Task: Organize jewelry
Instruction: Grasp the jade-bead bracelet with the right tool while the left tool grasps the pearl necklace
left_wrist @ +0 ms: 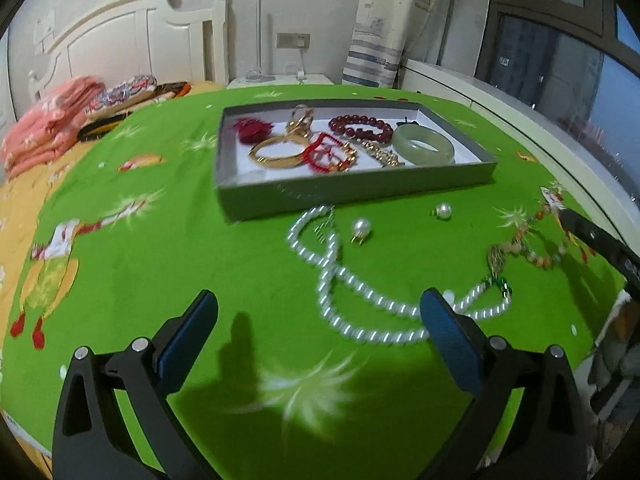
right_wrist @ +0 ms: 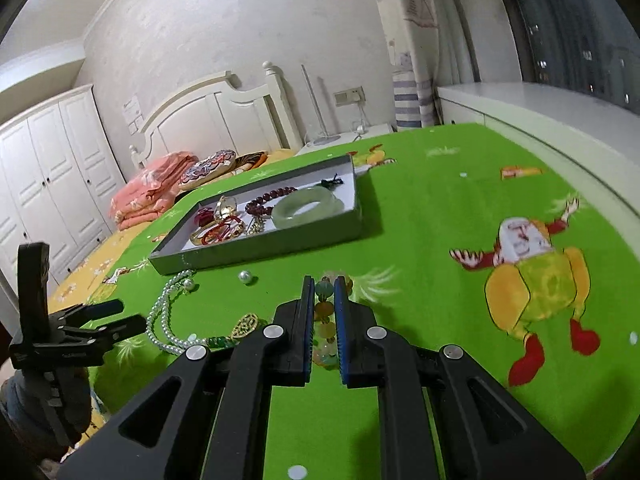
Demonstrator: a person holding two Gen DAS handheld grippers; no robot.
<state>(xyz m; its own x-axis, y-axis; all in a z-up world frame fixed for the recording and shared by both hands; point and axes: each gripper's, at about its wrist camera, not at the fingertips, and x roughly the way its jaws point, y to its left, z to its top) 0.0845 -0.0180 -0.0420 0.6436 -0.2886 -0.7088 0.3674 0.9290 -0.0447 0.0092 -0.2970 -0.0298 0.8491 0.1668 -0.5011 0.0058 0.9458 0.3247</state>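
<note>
A grey tray on the green cloth holds a jade bangle, a dark red bead bracelet, a gold bangle, red cord pieces and a gold chain. In front of it lie a white pearl necklace and two pearl earrings. My left gripper is open above the cloth, its right finger over the necklace. My right gripper is shut on a multicolour bead bracelet with a gold charm.
The green cartoon-print cloth covers a table. Folded pink bedding and pillows lie at the back left by a white headboard. A white ledge and window run along the right side. My left gripper shows in the right wrist view.
</note>
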